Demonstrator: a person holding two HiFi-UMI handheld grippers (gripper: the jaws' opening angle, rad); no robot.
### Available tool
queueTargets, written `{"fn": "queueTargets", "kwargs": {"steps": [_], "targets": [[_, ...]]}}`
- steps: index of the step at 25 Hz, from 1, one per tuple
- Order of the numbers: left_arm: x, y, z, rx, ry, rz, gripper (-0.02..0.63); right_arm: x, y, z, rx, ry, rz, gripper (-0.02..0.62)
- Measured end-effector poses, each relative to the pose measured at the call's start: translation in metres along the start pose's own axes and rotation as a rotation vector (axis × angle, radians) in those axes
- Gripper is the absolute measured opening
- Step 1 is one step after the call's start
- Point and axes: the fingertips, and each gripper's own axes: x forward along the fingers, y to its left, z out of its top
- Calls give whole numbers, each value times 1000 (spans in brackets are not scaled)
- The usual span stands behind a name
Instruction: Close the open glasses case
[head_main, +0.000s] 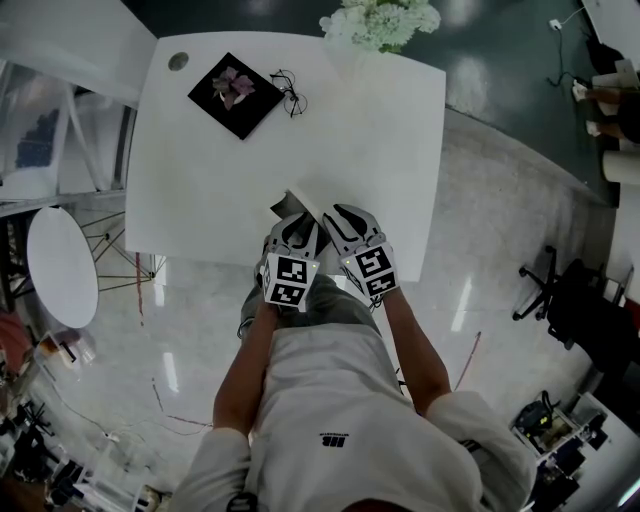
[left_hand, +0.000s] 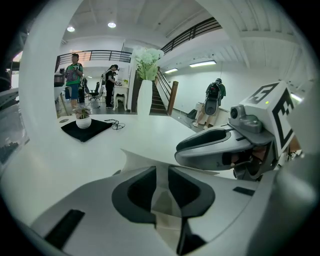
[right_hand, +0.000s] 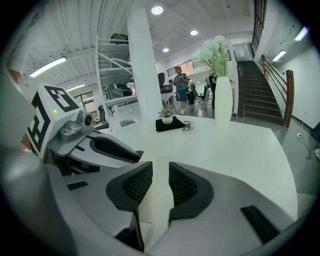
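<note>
Case (head_main: 303, 207) sits open at near edge of table (head_main: 380, 130), directly ahead of the 2 grippers, long axis approx. across them. Left gripper (left_hand: 162, 182) is nipped on case edge; right gripper (right_hand: 160, 182) apparently nipped on raised lid (left_hand: 136, 158). Both equally near.

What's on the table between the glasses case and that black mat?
Nothing: bare white table lies between the glasses case and the black mat, seen in the head view.

Grey left tongs (left_hand: 162, 176), right tongs (right_hand: 160, 176), black ribbed pads (right_hand: 134, 184); white T-shirt (head_main: 330, 400).
</note>
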Motion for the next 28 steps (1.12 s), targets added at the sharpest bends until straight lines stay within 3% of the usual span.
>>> {"fn": "queueTargets", "kwargs": {"steps": [28], "targets": [[-22, 11, -18, -16, 10, 38, 89, 4, 29, -4, -21, 10, 46, 103]]}}
